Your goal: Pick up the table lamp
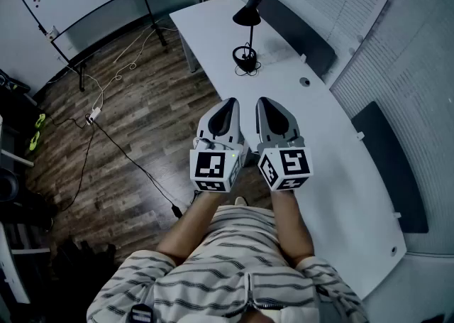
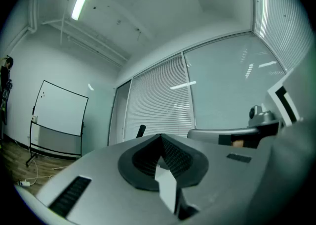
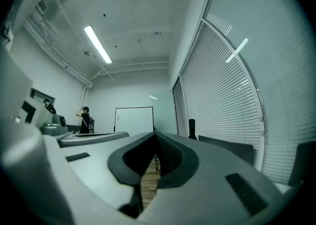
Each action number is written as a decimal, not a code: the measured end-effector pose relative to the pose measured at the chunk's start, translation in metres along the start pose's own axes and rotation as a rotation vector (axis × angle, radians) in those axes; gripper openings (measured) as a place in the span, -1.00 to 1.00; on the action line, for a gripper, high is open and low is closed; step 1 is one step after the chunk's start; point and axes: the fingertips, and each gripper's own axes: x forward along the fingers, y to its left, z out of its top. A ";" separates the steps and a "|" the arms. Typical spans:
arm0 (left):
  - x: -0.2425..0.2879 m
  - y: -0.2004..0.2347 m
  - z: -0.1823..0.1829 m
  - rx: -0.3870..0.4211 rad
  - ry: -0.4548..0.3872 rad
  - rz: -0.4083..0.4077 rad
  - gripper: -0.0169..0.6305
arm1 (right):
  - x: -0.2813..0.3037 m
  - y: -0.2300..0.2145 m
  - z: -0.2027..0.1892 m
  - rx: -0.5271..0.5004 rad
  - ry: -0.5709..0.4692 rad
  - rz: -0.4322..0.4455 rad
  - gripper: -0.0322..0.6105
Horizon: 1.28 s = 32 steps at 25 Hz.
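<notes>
L gripper [image 1: 228,105] & R gripper [image 1: 266,103]: fingers seemingly closed, empty (table lamp [image 1: 247,15] well ahead).

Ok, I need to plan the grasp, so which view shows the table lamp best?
The head view: the black table lamp stands whole on the white desk, shade, stem and round base visible. Both gripper views show only a small dark shape beyond their jaws, too little to identify.
</notes>
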 end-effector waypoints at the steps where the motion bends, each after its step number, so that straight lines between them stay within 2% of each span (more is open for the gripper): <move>1: -0.001 0.001 -0.001 -0.001 0.002 0.000 -0.93 | 0.000 0.001 -0.001 -0.002 0.001 0.000 -0.86; 9: -0.005 0.008 -0.007 -0.008 0.017 -0.013 -0.93 | 0.001 0.006 -0.006 -0.010 0.010 -0.021 -0.87; 18: -0.005 0.034 -0.018 -0.009 0.027 -0.030 -0.93 | 0.026 0.005 -0.016 0.037 0.003 -0.056 -0.87; 26: -0.011 0.067 -0.032 -0.036 0.035 -0.081 -0.93 | 0.054 0.024 -0.021 -0.015 0.007 -0.087 -0.86; 32: -0.002 0.089 -0.041 -0.065 0.040 -0.068 -0.93 | 0.077 0.023 -0.030 -0.039 0.037 -0.089 -0.86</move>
